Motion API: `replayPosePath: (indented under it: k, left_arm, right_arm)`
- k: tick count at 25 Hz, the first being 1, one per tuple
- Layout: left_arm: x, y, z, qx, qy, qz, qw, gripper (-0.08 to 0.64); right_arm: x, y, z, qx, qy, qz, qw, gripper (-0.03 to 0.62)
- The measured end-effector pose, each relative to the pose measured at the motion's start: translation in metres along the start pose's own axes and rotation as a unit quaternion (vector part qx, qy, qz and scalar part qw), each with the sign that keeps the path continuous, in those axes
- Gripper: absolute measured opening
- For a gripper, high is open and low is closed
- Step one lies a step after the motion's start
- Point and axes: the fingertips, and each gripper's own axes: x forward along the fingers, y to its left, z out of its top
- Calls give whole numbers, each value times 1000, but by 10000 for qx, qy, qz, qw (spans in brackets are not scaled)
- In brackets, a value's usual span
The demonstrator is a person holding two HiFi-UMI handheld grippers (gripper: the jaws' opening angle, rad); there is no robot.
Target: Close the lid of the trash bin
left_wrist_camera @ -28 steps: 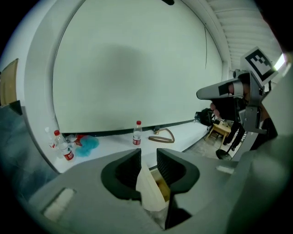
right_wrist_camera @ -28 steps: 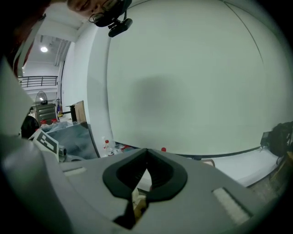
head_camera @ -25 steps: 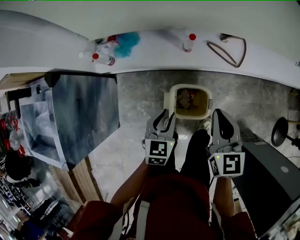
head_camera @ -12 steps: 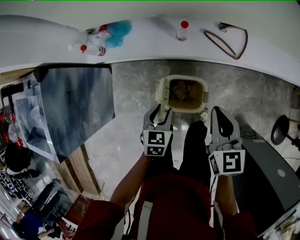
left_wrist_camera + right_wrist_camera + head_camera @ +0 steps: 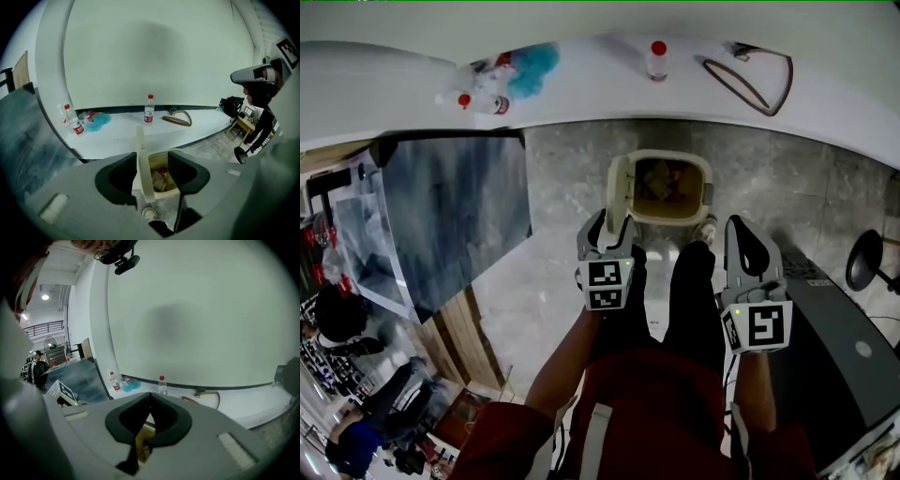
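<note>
The cream trash bin [image 5: 664, 187] stands open on the floor with rubbish inside. Its lid [image 5: 619, 195] stands upright along the bin's left side. My left gripper [image 5: 606, 232] points down at the lid's near end. In the left gripper view the lid [image 5: 141, 161] runs edge-on between the jaws of the left gripper [image 5: 150, 155]. Those jaws are opening and gaps show on both sides of the lid. My right gripper [image 5: 746, 246] hovers right of the bin, nothing in it. The right gripper [image 5: 150, 395] has its tips together in its own view.
A white ledge [image 5: 581, 89] behind the bin carries water bottles [image 5: 656, 60], a blue cloth [image 5: 530, 67] and a brown strap loop [image 5: 750, 75]. A dark glass tabletop [image 5: 450, 225] stands left, a black case [image 5: 848, 337] right. The person's legs and a shoe [image 5: 708, 228] are near the bin.
My left gripper has dropped toward the bin and its jaws have widened around the upright lid. The right gripper has shifted a little and stayed closed.
</note>
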Motion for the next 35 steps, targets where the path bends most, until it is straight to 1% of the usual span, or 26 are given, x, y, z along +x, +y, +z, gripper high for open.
replayPosePath:
  k: [5,11,17,22,29,32,35]
  left_arm:
    - [5,-8,-2,193,103,-216,9995,219]
    - [7,-20,0,269,109,-286,9992,219]
    - [18,-63,-2,383,142,-619,9972,219]
    - [34,-97,-4,502,219,-777,9955,219]
    - [62,-141,-17,596,468,-986,9922,222]
    - [78,-159,-25,648,576,-1076,9904,222]
    - [96,-175,-35,710,670,-1173,9883,222]
  right_arm:
    - [4,4,-2,-36,-4,29,10000,0]
    - [4,-1,-13,30,51,12,10000,1]
    - [-5,-18,-35,162,164,-65,9997,1]
    - [-15,-44,-52,277,247,-146,9992,0]
    - [-25,-83,-84,463,388,-261,9978,0]
    - [-28,-97,-104,572,557,-294,9964,0]
    - [-24,-109,-120,627,531,-288,9962,0]
